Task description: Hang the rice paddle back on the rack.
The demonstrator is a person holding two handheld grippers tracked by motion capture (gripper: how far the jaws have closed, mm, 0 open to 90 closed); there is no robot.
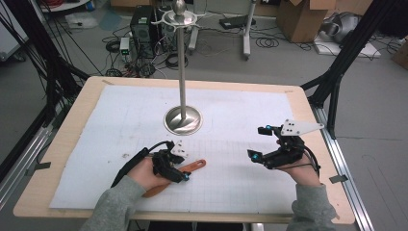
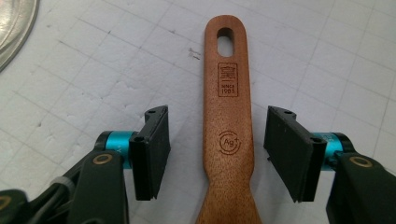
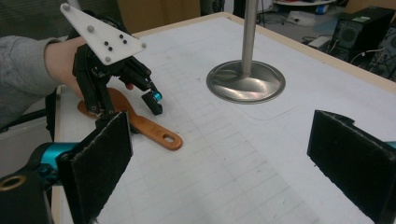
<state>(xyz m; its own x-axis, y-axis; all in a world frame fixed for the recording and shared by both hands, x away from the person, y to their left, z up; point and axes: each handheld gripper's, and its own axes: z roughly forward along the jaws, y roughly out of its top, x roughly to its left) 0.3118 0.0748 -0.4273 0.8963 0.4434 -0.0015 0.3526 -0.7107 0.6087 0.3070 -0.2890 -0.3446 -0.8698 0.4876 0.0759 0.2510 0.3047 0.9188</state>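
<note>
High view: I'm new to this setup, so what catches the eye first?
A tall metal stand rises from the middle of the white mat. Nearer the person, the left gripper straddles a wooden spoon handle without touching it, while the right gripper waits open, holding nothing.

Open worktop (image 1: 240,110) between the two tools at lower centre of the high view; the metal stand (image 1: 183,115) blocks the upper middle, with free lanes either side.

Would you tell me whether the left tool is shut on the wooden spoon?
Open: left tool straddles the wooden spoon, gaps either side.
</note>
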